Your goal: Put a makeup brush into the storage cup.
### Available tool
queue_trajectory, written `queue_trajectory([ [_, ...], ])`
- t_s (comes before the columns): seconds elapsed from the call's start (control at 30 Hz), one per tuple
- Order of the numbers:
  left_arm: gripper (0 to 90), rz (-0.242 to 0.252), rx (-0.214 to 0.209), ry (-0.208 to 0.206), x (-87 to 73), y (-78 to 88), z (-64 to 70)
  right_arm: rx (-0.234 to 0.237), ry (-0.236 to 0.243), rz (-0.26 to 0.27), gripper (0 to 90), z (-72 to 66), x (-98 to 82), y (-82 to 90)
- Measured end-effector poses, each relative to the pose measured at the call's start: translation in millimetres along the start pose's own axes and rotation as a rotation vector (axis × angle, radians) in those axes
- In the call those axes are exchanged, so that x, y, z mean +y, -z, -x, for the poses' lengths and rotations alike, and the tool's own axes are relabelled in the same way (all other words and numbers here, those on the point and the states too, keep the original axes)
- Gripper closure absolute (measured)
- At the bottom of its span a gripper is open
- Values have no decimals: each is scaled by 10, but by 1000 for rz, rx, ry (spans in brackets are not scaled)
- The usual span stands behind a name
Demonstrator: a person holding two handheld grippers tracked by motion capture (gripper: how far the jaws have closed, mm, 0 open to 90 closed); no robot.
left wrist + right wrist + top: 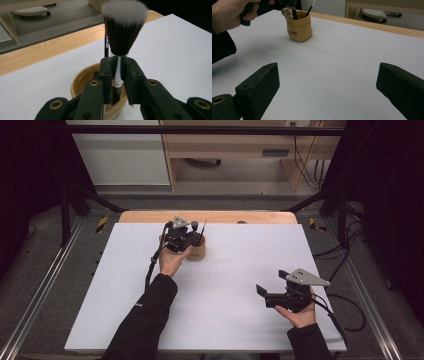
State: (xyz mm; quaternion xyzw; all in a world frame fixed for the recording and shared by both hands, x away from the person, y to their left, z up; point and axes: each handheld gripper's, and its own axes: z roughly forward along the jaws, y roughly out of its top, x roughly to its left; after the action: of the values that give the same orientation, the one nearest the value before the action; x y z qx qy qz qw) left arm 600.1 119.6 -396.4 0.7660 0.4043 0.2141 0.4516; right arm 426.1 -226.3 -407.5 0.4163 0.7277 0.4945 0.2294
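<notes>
A tan holder cup (196, 252) (79, 80) (299, 28) stands at the back middle of the white table sheet (225, 320). My left gripper (192, 239) (117, 73) hovers over the cup, shut on the silver handle of a makeup brush (123, 27) (194, 226). The brush stands upright, with its white-tipped dark bristles on top and its lower end inside the cup. A thin dark stick (106, 45) (203, 229) (310, 8) also leans in the cup. My right gripper (271, 282) (328, 82) is at the front right, open, with bare table between its jaws.
A strip of wooden tabletop (210, 216) runs along the back edge of the white sheet. Metal frame rails (45, 285) flank the table. Cables (345, 315) lie to the right. Behind the table is a wooden desk (230, 145).
</notes>
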Motion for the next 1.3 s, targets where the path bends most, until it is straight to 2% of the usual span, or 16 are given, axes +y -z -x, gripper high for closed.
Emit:
queue_trajectory([
  [0.23, 770, -13, 6, -25, -36, -19, 31, 2, 2, -2, 55, -4, -1, -5],
  [0.47, 765, -20, 4, -31, -69, -15, 39, 1, 3, -2, 55, -4, -1, -7],
  [0.7, 749, -9, -7, -41, -87, 18, 66, 3, 1, -4, 55, -7, -2, -8],
  [0.83, 696, -2, -7, -44, -94, 48, 67, 3, 2, -3, 55, -11, -2, -11],
  [1.0, 567, 25, -10, -32, -98, 128, 63, 3, 3, -2, 55, -11, 0, -8],
  [1.13, 485, 36, -17, -41, -99, 211, 65, 2, 4, 0, 54, -6, 3, 0],
  [1.3, 395, 48, -47, -31, -96, 320, 51, 2, 2, 1, 53, -7, 5, 3],
])
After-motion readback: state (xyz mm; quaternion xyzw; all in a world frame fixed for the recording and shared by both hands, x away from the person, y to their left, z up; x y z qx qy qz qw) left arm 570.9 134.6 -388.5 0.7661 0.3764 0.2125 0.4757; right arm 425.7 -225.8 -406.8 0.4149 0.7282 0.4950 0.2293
